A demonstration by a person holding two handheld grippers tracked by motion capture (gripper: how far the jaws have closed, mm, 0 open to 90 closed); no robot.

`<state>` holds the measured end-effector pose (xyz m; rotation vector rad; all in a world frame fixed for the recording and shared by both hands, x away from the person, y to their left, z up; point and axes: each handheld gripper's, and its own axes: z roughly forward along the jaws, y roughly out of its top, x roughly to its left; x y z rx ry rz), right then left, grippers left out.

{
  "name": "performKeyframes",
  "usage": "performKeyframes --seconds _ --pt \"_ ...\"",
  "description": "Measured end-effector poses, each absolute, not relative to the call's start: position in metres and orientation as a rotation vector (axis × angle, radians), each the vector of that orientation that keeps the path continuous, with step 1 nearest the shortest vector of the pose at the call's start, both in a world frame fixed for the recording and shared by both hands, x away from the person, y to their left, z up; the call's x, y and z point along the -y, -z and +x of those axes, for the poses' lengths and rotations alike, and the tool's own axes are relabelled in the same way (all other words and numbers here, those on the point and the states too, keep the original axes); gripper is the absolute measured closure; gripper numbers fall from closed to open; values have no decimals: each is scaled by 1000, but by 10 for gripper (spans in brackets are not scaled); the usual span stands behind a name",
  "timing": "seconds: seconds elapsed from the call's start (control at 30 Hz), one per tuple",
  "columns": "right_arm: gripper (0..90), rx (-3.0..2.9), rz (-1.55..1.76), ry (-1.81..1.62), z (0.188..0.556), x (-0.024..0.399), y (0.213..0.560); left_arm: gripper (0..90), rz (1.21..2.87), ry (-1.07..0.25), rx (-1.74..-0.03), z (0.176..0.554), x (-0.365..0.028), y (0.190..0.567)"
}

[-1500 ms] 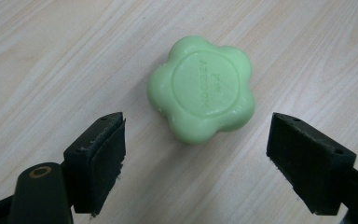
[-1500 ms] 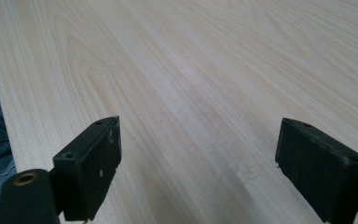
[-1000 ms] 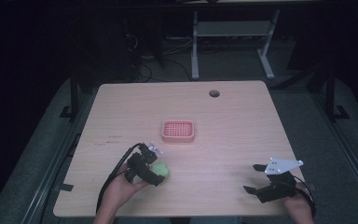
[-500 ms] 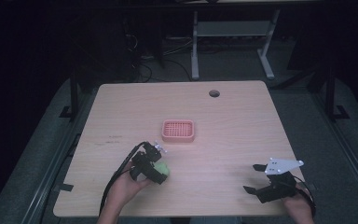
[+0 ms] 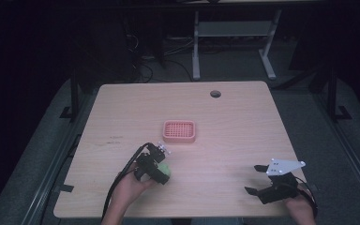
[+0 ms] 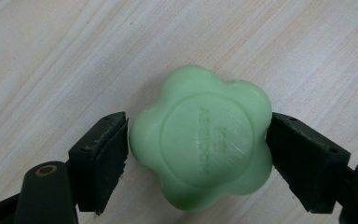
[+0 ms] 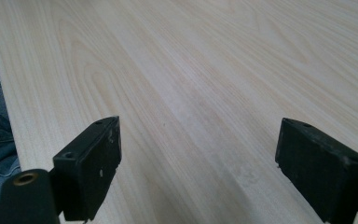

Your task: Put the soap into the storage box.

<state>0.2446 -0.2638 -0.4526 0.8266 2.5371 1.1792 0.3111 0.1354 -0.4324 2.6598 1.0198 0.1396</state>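
My left gripper point(image 6: 196, 154) fingers clamp the soap point(image 6: 200, 142) above the tabletop point(image 5: 243, 122), near the dish point(image 5: 179, 131) | right gripper point(image 5: 262, 180) fingers wide, empty | soap likely hard, slick; hold lobed sides.

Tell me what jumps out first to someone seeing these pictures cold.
The bright green flower-shaped soap stands out, sitting between the jaws of the left claw near the table's front left. Behind it, at the table's middle, lies a pink slotted tray. The right claw rests open at the front right with nothing between its jaws.
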Motion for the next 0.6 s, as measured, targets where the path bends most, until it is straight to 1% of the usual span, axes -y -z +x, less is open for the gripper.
performKeyframes --seconds 0.6 --pt "138 -2536 825 -1177 244 264 453 252 2679 -115 -1042 314 -132 442"
